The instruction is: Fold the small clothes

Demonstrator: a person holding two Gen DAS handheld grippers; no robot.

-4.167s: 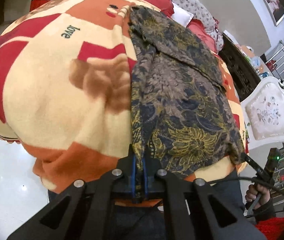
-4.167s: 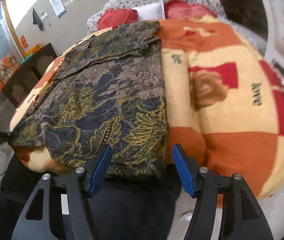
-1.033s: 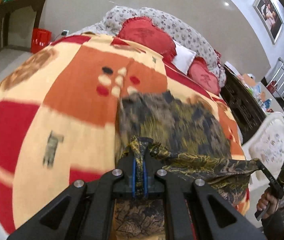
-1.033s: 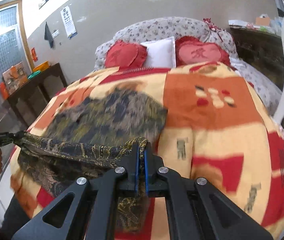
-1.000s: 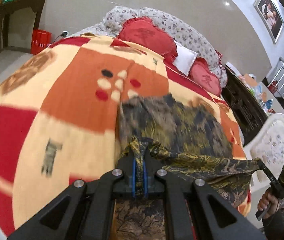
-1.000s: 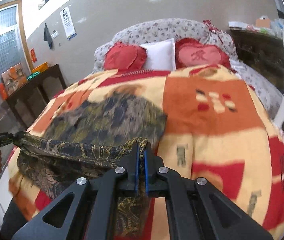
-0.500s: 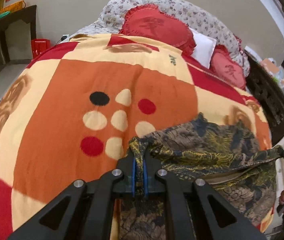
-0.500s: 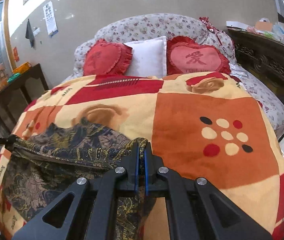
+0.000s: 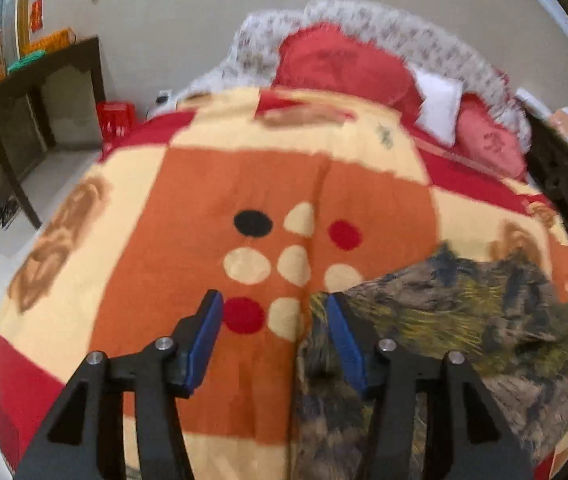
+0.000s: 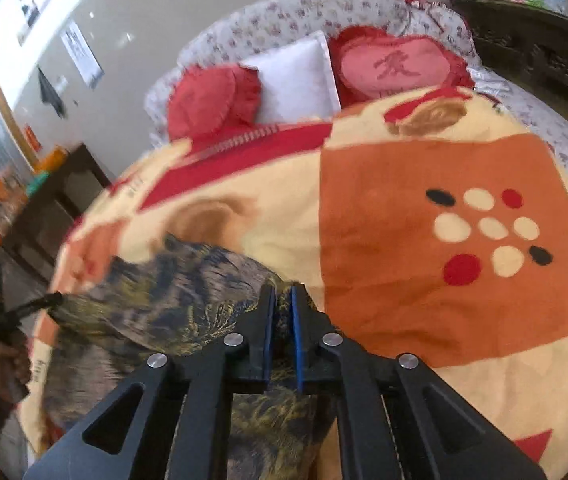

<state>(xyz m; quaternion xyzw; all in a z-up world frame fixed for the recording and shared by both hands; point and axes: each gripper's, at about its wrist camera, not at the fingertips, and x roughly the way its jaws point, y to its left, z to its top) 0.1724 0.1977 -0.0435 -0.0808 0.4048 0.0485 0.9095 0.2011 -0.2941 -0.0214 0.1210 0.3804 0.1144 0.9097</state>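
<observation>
On the blanket (image 9: 188,200) that covers the bed, the dark patterned garment (image 9: 463,320) lies doubled over on itself, off to one side of the orange square with the coloured dots (image 9: 295,260). Seen from the left wrist, the garment sits to the right of those dots, its near corner just beside the right blue pad. The left gripper (image 9: 272,320) is opening, its jaws well apart over the blanket; no cloth is pinched between them, though the garment's edge lies under and beside the right finger. From the right wrist, the garment (image 10: 172,292) sits left of the dots, toward the dark side table (image 10: 64,184). The right gripper (image 10: 282,312) is also opening, its jaws only a narrow slit apart, with the garment's folded corner between the pads and seemingly no longer squeezed. Beyond the blanket, red cushions (image 10: 212,100) and a white pillow (image 10: 295,76) lean against the flowered headboard (image 10: 323,4).
</observation>
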